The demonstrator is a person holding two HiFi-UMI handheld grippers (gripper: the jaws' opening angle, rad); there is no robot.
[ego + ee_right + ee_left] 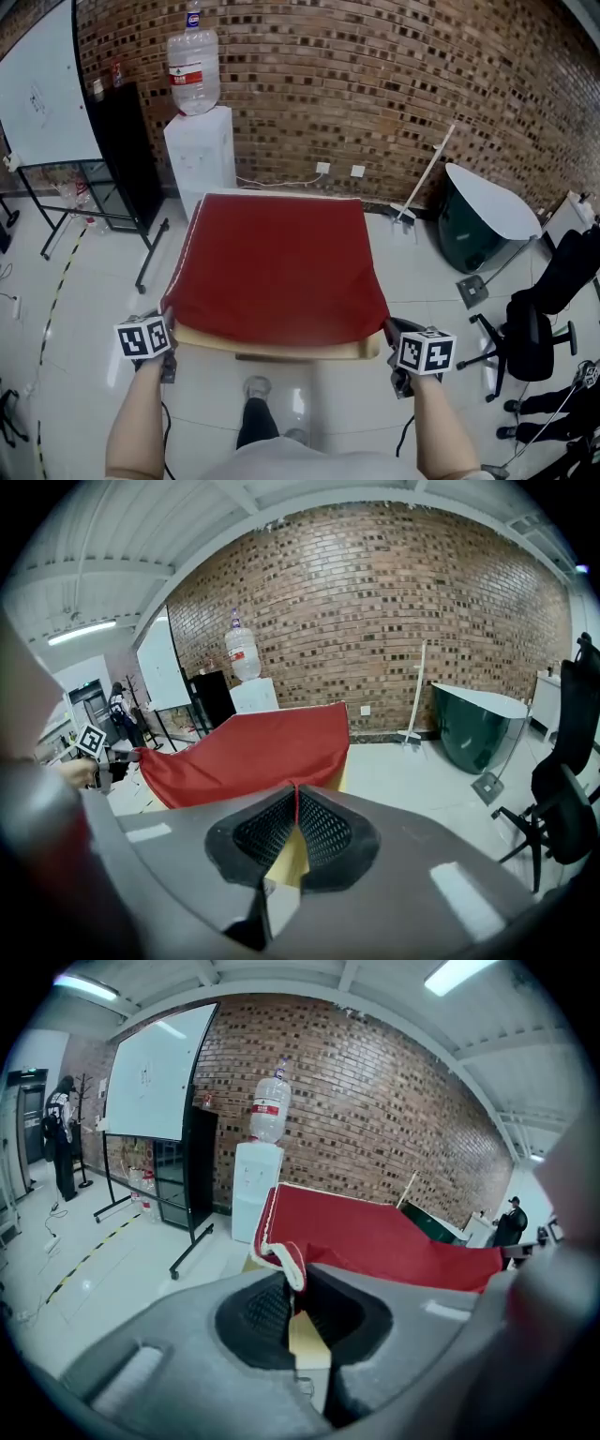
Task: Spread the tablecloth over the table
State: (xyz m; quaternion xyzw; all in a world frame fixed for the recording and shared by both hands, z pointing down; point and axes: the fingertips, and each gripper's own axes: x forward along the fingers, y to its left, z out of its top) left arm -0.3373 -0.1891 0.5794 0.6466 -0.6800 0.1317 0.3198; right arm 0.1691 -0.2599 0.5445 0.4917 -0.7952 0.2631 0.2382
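Note:
A red tablecloth (277, 262) lies over most of a pale wooden table (281, 348), whose near edge still shows below the cloth's hem. My left gripper (167, 330) is shut on the cloth's near left corner (286, 1262), its white-edged hem pinched between the jaws. At the near right corner, my right gripper (394, 339) is shut on the tablecloth (262, 752) too, a thin red fold running up between the jaws. Both grippers sit just below and in front of the table's near corners, and the cloth sags slightly between them.
A white water dispenser (200, 150) with a bottle stands behind the table against the brick wall. A whiteboard on a black stand (56, 103) is at the left, a dark green tub (483, 225) and a black office chair (534, 328) at the right. My legs are at the near edge.

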